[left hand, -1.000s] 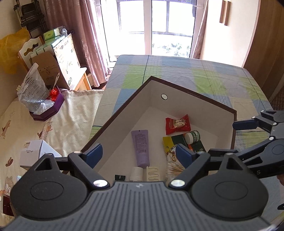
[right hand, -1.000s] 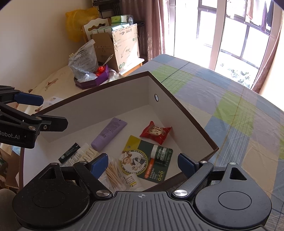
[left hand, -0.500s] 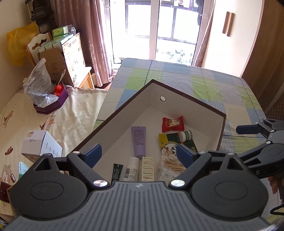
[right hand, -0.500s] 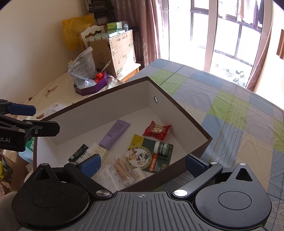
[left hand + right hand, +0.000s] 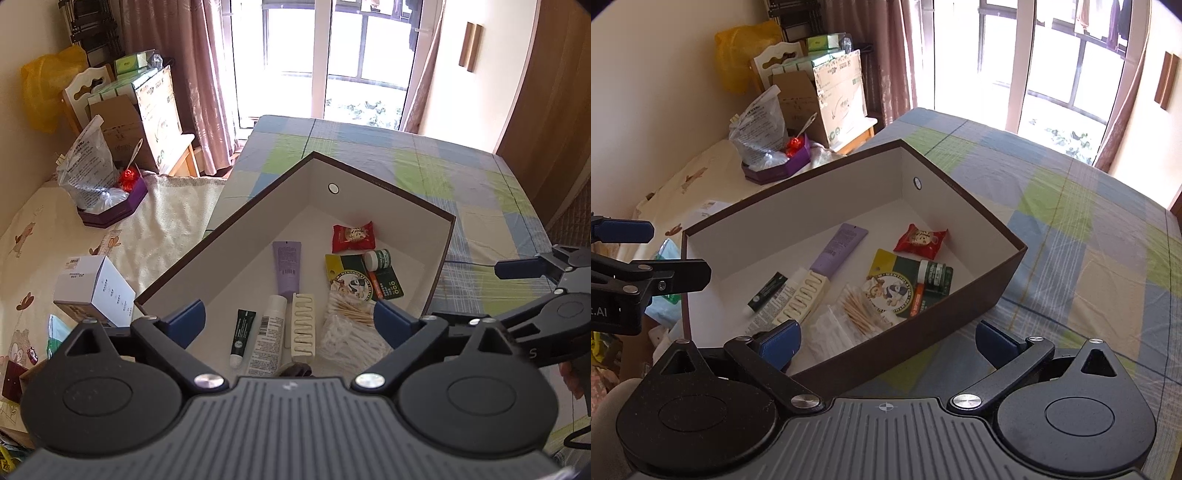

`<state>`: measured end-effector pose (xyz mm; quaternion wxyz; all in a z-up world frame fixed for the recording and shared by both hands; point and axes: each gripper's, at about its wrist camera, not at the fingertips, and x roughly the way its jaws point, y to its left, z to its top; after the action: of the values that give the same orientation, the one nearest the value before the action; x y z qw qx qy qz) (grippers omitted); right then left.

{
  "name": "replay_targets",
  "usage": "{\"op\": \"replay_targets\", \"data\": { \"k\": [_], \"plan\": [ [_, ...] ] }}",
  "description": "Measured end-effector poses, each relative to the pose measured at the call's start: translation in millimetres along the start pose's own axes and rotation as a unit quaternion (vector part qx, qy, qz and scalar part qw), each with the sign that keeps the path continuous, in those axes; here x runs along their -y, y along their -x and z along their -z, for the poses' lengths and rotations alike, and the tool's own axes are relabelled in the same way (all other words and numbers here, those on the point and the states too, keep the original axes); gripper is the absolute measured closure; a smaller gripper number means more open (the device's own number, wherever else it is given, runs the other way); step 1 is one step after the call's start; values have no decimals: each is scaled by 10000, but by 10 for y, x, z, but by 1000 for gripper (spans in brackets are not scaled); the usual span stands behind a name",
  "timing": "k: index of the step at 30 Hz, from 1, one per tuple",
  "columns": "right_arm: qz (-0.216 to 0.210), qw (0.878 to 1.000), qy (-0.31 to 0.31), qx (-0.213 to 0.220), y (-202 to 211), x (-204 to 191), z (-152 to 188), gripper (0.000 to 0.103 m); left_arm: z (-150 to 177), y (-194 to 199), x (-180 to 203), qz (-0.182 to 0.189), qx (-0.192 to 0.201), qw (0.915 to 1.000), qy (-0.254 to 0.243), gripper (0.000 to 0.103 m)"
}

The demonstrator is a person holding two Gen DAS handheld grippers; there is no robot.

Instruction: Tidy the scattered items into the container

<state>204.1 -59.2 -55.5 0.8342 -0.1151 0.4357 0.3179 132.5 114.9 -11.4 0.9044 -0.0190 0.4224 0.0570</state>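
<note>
A brown box with a white inside point(image 5: 439, 266) point(image 5: 990, 284) stands on the checked bedspread. Inside lie a purple tube point(image 5: 287, 264) point(image 5: 839, 249), a red snack packet point(image 5: 353, 236) point(image 5: 920, 240), a green and yellow card with a small jar point(image 5: 364, 275) point(image 5: 910, 282), cotton swabs point(image 5: 349, 310) point(image 5: 857, 308), a cream comb-like piece point(image 5: 303, 326) point(image 5: 804, 295), a white tube point(image 5: 269, 334) and a dark green tube point(image 5: 242, 334) point(image 5: 766, 290). My left gripper point(image 5: 288, 325) hovers open above the box's near end. My right gripper point(image 5: 886, 341) is open over the near wall. Both are empty.
A cream blanket point(image 5: 110, 236) left of the box carries a white carton point(image 5: 94, 291), a purple tray with a plastic bag point(image 5: 110, 206) point(image 5: 772, 162) and cardboard boxes point(image 5: 147, 107). Bare checked bedspread point(image 5: 1089, 229) stretches to the right and toward the window.
Both grippers have drawn back and risen from the box, so more of its contents and near end show. Both stay open and empty. The items in the box have not moved.
</note>
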Motion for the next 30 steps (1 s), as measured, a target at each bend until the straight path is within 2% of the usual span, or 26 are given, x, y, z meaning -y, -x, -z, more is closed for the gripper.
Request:
{"op": "replay_targets", "data": {
  "k": [3,21,30],
  "plan": [
    [27,10000,-2,-4,63,-50,59,0,62,31,21,-75,-2,10000,-47,4],
    [100,9991,-408,-50,384,-140,254,0,271,267,87,37,-34,10000,-49,4],
    [173,9977,-628,-177,461,-132,405,0,416,318,134,42,-176,9998,-107,4]
  ]
}}
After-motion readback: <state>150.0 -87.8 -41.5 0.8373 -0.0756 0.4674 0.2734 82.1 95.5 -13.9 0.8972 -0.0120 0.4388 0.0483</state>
